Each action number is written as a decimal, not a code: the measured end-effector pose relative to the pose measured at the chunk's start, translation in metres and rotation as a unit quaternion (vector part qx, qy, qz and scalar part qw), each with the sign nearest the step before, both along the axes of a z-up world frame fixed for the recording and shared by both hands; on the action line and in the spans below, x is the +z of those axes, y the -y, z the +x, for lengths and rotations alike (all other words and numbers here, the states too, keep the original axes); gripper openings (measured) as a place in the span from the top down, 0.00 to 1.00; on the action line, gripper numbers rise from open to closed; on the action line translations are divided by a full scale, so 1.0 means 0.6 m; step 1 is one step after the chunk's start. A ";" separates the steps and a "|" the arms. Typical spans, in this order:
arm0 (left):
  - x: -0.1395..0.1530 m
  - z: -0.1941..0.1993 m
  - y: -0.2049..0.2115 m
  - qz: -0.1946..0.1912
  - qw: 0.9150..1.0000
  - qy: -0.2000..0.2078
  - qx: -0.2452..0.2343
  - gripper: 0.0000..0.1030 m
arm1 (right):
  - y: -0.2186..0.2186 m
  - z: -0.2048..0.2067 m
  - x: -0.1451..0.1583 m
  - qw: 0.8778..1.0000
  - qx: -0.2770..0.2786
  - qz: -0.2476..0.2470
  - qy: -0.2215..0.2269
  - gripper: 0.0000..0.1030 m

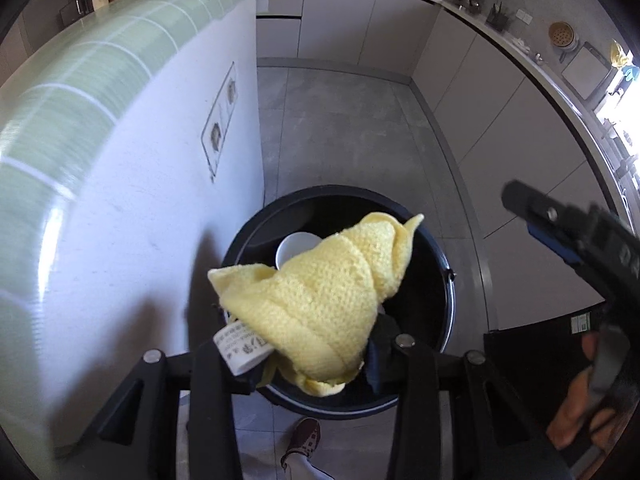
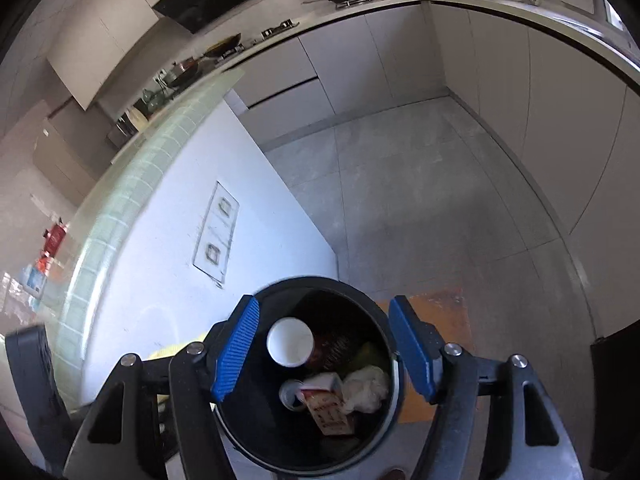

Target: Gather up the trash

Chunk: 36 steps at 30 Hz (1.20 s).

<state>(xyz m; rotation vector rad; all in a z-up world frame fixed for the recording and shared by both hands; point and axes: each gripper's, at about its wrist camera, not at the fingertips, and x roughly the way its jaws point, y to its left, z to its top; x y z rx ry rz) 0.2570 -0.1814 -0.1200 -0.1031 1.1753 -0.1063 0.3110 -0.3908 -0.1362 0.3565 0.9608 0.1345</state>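
My left gripper is shut on a yellow knitted cloth with a white label, held above the round black trash bin. A white cup lies inside the bin. My right gripper is open and empty, its blue pads spread above the same bin. In the right wrist view the bin holds a white cup, a small carton, a crumpled white wad and a small bottle. The right gripper also shows in the left wrist view.
A white island wall with a green tiled top stands left of the bin. Grey floor stretches ahead to white cabinets. An orange patch lies on the floor by the bin. My shoe is below.
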 end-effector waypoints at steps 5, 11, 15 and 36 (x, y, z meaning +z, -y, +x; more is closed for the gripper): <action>-0.006 0.014 0.012 0.014 1.000 -0.003 0.003 0.34 | 0.014 -0.017 -0.016 1.000 -0.013 -0.010 -0.011 0.32; 0.015 0.010 0.023 0.031 0.999 0.029 -0.008 0.27 | 0.017 -0.032 -0.023 1.000 -0.022 -0.014 -0.018 0.32; 0.033 0.004 0.023 0.033 0.998 0.047 -0.015 0.27 | 0.017 -0.042 -0.018 0.999 -0.028 -0.020 -0.019 0.32; 0.293 -0.300 -0.167 0.026 0.986 0.161 -0.036 0.24 | -0.152 -0.351 0.160 1.000 0.007 -0.016 -0.008 0.29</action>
